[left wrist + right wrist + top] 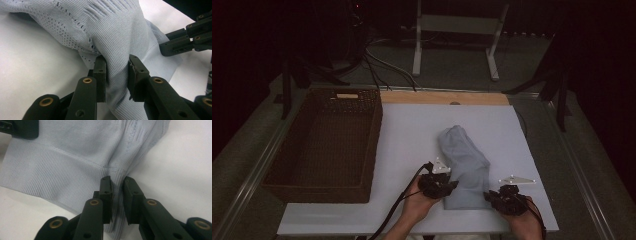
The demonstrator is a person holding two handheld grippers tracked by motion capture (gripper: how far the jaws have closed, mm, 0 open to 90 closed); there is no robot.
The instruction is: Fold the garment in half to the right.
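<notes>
A folded pale blue knit garment lies on the white board, its ribbed hem toward the person. My left gripper pinches the hem's left corner; in the left gripper view its pads squeeze a bunched fold of the garment, the gripper shut on it. My right gripper grips the hem's right corner; in the right gripper view the gripper has its jaws clamped on the ribbed edge of the garment. The right gripper's jaws also appear at the far side of the left gripper view.
A dark wicker basket sits at the board's left, open on top. A wooden strip runs along the board's far edge. Cables and a metal stand lie on the floor beyond. Bare board stretches right of the garment.
</notes>
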